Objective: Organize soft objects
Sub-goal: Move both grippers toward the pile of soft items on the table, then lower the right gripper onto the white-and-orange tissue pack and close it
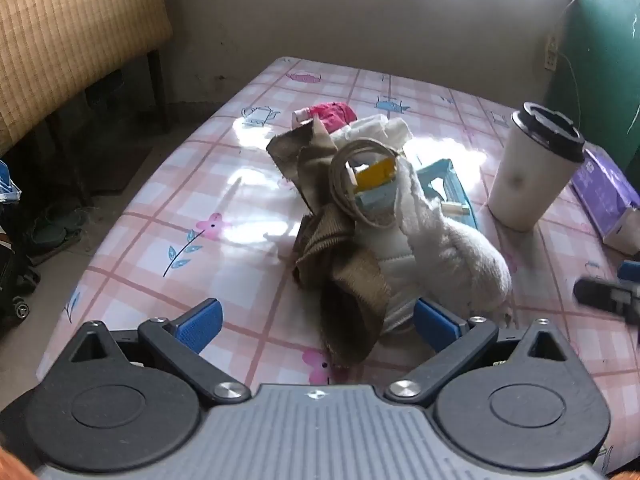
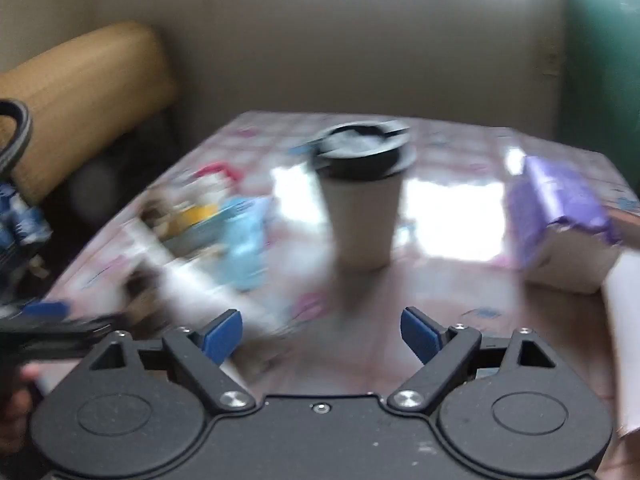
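Note:
A heap of soft things lies mid-table: a brown ribbed cloth, a fluffy white cloth, a pink cloth at the far end, and a coiled beige cord around a yellow box. My left gripper is open just above the near end of the heap, with the brown cloth's tip between the blue pads and untouched. My right gripper is open over bare tablecloth, with nothing between its fingers. Its view is blurred, and the heap sits off to its left.
A white cup with a black lid stands right of the heap. Further right lies a purple box, and a light blue packet lies beside the heap. A woven chair stands left of the pink checked table.

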`<state>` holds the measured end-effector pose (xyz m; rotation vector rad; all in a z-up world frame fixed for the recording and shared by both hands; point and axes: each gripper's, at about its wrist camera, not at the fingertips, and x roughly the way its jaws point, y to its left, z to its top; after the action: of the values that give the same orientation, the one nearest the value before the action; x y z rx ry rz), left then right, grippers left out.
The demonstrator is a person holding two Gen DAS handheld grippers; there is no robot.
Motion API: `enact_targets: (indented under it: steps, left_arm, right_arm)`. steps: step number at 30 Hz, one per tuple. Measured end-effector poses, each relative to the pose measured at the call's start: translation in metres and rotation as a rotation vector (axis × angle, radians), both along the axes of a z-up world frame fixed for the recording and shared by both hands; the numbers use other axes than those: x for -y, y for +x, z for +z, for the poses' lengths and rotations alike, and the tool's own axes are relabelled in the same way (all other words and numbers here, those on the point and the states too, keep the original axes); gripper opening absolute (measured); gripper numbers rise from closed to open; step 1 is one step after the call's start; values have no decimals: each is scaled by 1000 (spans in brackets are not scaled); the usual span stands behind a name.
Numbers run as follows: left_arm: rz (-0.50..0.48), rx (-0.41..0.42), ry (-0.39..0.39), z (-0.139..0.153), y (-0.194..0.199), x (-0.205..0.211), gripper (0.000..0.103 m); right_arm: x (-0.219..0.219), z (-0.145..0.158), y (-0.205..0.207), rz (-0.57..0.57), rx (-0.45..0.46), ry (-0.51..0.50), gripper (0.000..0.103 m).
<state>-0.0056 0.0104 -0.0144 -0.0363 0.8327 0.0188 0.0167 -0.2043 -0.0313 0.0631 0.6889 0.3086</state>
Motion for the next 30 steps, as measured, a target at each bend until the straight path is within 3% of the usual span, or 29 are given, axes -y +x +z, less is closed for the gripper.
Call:
enact_targets:
  steps: [8, 30]
  left_arm:
    - [14, -4, 10, 0, -7, -3, 103]
    - [12, -21, -5, -7, -7, -2, 103]
  right_arm:
    - [-43, -3, -22, 143, -14, -66, 101]
    - [-51, -16, -23, 190, -70, -57, 101]
